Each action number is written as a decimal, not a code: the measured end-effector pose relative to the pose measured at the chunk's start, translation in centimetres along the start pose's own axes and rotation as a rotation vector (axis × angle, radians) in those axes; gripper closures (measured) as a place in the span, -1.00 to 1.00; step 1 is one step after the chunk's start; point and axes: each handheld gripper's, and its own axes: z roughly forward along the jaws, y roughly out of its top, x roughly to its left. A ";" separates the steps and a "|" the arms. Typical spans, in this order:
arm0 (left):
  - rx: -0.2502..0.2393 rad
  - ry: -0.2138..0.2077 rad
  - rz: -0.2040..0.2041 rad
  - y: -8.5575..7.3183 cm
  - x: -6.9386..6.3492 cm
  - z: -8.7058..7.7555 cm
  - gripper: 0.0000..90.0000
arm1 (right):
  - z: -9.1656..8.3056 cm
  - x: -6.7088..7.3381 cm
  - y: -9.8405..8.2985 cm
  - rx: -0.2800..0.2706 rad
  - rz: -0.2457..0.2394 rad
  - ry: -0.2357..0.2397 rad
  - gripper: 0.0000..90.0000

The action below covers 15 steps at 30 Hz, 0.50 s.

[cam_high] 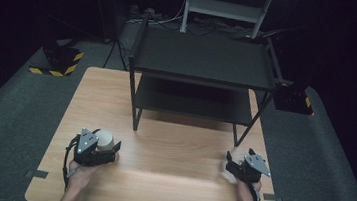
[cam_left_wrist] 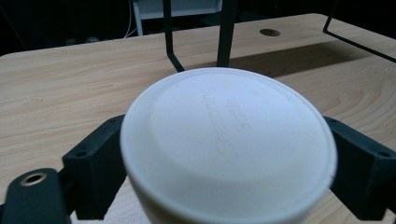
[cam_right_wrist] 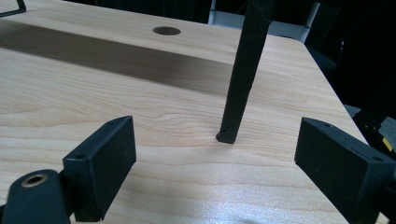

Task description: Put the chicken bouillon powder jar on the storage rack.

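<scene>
Left claw (cam_high: 109,147) pinches a white cup (cam_left_wrist: 229,149) at the desk's (cam_high: 168,180) near-left — cup upright, base facing up. Right claw (cam_right_wrist: 224,163) spread, empty — shelf rack (cam_high: 203,58) leg just ahead.

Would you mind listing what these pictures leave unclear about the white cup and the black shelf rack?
- White round cup: left gripper view, body cut off by the bottom edge; raised lettering too blurred to read.
- Same cup in the high view: mostly hidden behind the left gripper.
- Black two-tier metal shelf rack: lower shelf shadowed by the top one, contents indiscernible.
- Right gripper: jaws apart, nothing between.
</scene>
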 end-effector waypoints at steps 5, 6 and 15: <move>-0.006 -0.017 0.011 -0.2 0.3 0.4 -0.55 | 0.0 0.0 0.0 0.000 0.001 0.000 -0.74; -0.008 -0.019 0.012 -0.3 0.4 0.5 -0.50 | 0.0 0.0 0.0 0.000 0.001 0.000 -0.74; -0.042 -0.017 0.018 -1.1 0.6 0.4 -0.30 | 0.0 0.0 0.0 0.000 0.003 0.000 -0.74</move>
